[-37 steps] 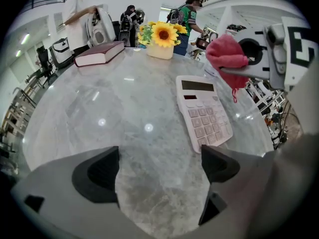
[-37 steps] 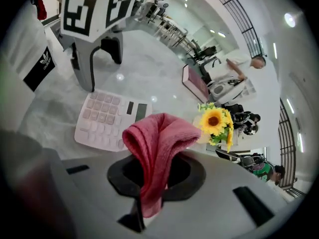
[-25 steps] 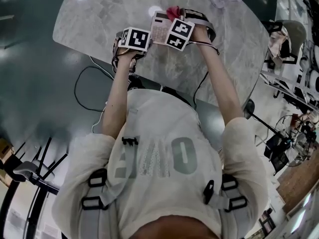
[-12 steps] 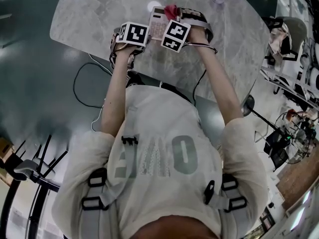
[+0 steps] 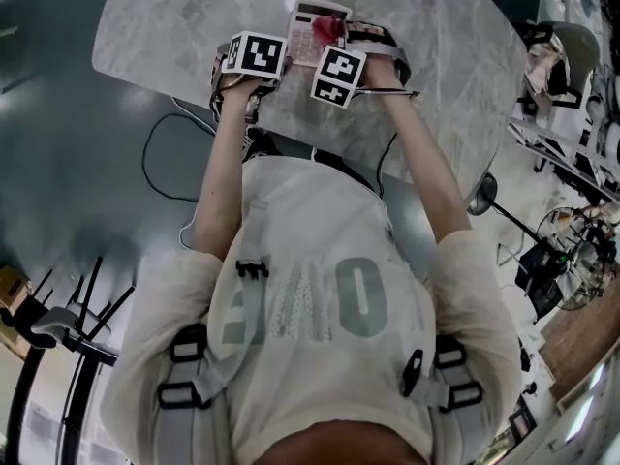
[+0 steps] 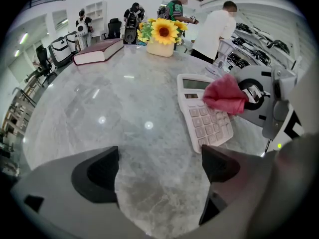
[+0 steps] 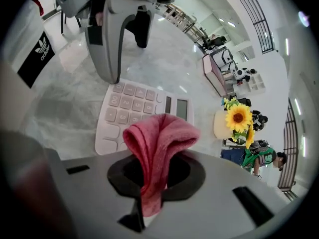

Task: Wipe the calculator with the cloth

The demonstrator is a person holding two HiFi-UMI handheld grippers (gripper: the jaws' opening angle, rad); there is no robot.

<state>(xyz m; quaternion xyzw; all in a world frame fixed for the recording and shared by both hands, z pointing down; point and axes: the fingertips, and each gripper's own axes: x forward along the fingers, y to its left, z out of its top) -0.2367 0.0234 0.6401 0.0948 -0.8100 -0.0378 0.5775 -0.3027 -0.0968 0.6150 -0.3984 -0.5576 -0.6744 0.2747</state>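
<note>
Right gripper clamps the pink cloth over the calculator, at one o'clock from the left gripper, whose jaws gape empty. Unbraced, the calculator may skid on the slick marble table.

Both arms are stretched out from the shoulders toward 12 o'clock in the head view. The left forearm and right forearm are bare and run nearly parallel. The left gripper is held in the left hand at about 11 o'clock, with its marker cube turned upward. In the left gripper view its jaws are seen wide apart, with nothing gripped between them. The right gripper is held in the right hand, just beside the left gripper at its 3 o'clock. Its jaws are closed on a red cloth, which is pinched into a fold that stands up from between them.
</note>
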